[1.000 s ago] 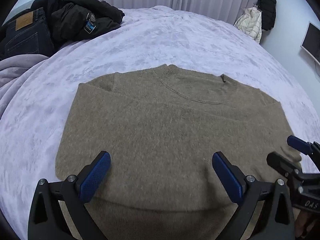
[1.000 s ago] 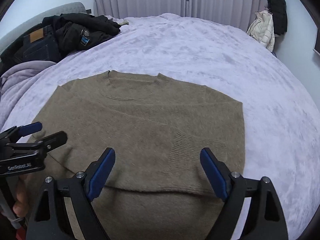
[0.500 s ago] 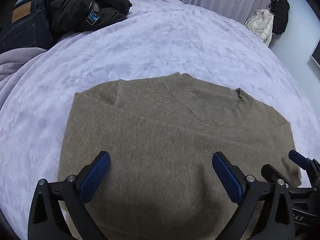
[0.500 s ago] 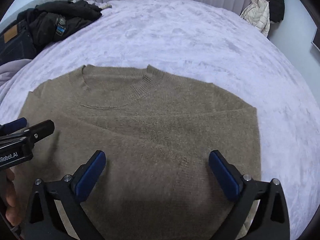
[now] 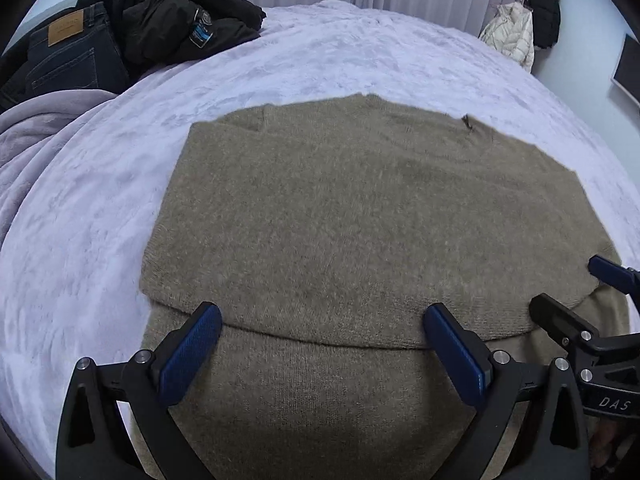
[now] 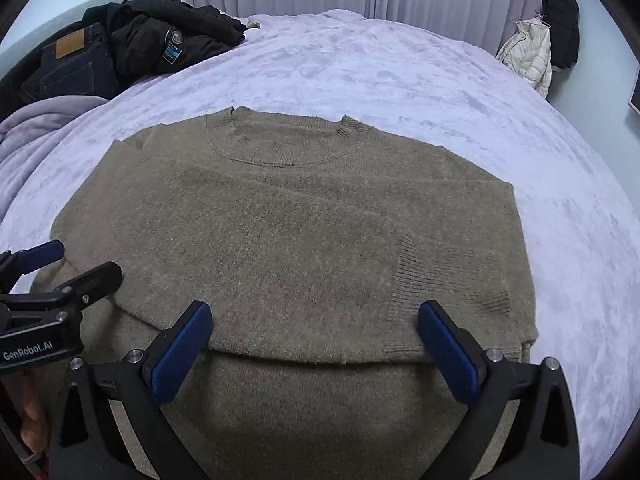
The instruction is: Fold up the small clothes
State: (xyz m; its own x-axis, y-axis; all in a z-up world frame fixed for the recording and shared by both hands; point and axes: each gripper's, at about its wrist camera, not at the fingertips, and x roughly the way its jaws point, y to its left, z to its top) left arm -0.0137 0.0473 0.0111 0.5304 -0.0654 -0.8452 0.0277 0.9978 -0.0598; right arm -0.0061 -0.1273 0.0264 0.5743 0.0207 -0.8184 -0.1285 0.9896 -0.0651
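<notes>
A brown knit sweater lies flat on the lilac bed, sleeves folded in over the body, neckline at the far side. A folded edge runs across its near part, just at my fingertips. My left gripper hovers over the sweater's near left part, open, nothing between its blue pads. My right gripper hovers over the near right part, open wide and empty too. A ribbed cuff lies on the sweater's right side. Each gripper shows at the edge of the other's view.
Dark jeans and a black jacket are piled at the bed's far left, beside a rumpled lilac blanket. Coats hang on the wall at far right. Curtains close the back.
Both grippers pushed forward over the sweater half a second ago, then drew back toward its near folded edge. The right jaws widened a little. The sweater lies as before.
</notes>
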